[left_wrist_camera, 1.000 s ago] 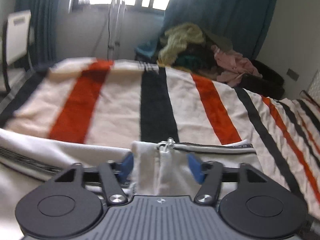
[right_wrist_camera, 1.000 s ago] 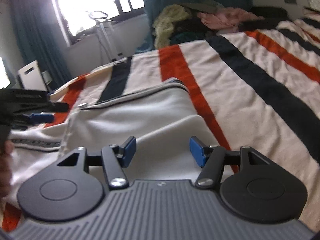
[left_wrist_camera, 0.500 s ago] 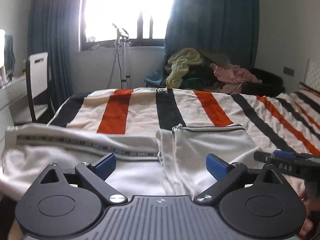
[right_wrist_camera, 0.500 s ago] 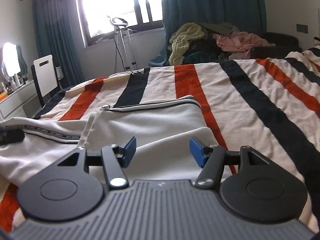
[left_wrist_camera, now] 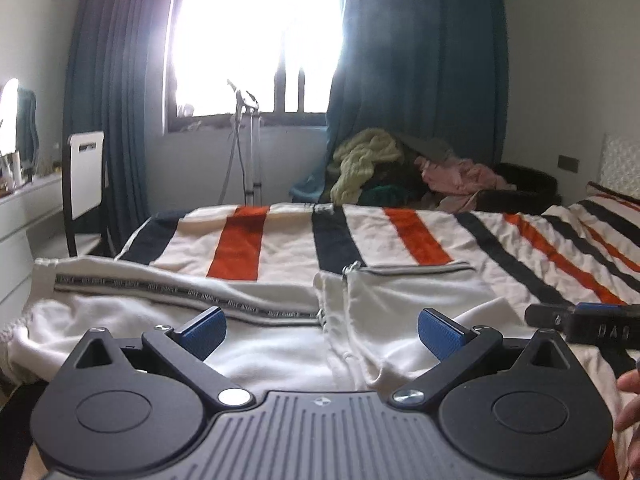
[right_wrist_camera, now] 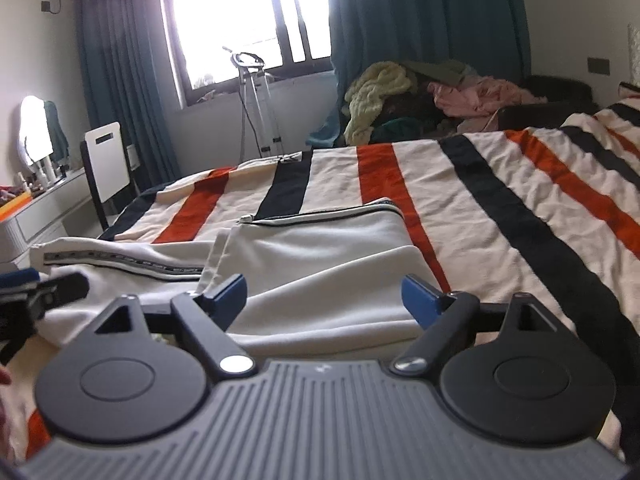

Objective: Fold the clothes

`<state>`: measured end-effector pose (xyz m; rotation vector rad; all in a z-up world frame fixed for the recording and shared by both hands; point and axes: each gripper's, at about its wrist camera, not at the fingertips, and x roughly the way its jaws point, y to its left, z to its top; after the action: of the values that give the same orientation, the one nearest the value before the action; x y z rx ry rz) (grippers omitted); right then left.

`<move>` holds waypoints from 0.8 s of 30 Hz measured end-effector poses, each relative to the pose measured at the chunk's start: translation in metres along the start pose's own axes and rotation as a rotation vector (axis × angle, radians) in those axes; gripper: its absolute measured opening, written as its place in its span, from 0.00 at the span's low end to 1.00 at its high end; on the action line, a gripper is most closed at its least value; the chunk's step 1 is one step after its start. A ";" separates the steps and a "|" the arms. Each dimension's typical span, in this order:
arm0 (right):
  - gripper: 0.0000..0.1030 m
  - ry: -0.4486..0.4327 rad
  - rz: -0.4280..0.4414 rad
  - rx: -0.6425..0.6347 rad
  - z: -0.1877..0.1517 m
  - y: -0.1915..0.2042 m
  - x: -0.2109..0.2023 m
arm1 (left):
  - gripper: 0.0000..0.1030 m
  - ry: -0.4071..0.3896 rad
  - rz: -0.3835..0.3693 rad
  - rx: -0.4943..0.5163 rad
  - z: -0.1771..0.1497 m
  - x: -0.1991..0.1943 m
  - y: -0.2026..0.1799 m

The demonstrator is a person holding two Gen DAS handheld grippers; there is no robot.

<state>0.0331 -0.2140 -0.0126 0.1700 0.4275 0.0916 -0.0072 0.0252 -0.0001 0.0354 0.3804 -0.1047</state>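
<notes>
Left wrist view: the white pants lay on the striped bed, waistband end folded over toward the right, one leg stretched out to the left with a printed tape running down the side. I'd say it was only partly folded: one fold looked done, the long leg was clearly not tucked in yet. The left tongs were spreading open, blue pads wide apart with nothing pinched, cloth just lying below them. The right tongs poked in from the right edge; some pale letters showed on their body, but I couldn't read them for sure. The tape had repeating lettering too, way too small and blurry to make out.

Right wrist view: same pants, seen from the other side, the folded panel with its dark-trimmed edge right in front. The right tongs were opening as well, nothing between the pads. The left tongs sat at the left edge over the leg. A pile of other clothes waited by the curtain, so plenty seemed left to do. No readable brand anywhere.
</notes>
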 end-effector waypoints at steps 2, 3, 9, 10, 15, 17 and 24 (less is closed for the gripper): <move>0.83 -0.014 -0.005 -0.018 -0.001 0.003 0.000 | 1.00 -0.013 0.006 0.010 0.000 -0.001 -0.002; 0.83 -0.017 -0.009 -0.025 -0.001 0.005 0.001 | 1.00 -0.022 0.009 0.015 -0.001 -0.002 -0.002; 0.83 -0.005 0.000 -0.016 -0.001 0.006 0.010 | 1.00 -0.003 0.002 0.002 -0.007 0.007 -0.001; 0.83 -0.006 0.000 -0.014 -0.001 0.006 0.010 | 1.00 0.000 0.005 0.007 -0.007 0.008 -0.002; 0.83 -0.014 0.001 -0.006 -0.001 0.004 0.009 | 1.00 -0.014 0.020 0.041 -0.011 0.010 -0.007; 0.83 -0.016 0.002 -0.002 -0.001 0.003 0.008 | 1.00 -0.029 0.042 0.043 -0.013 0.010 -0.008; 0.83 -0.023 0.004 0.010 0.000 0.001 0.007 | 1.00 -0.040 0.108 -0.017 -0.015 0.015 0.005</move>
<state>0.0393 -0.2123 -0.0151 0.1817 0.4052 0.0910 0.0015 0.0296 -0.0195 0.0371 0.3382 0.0044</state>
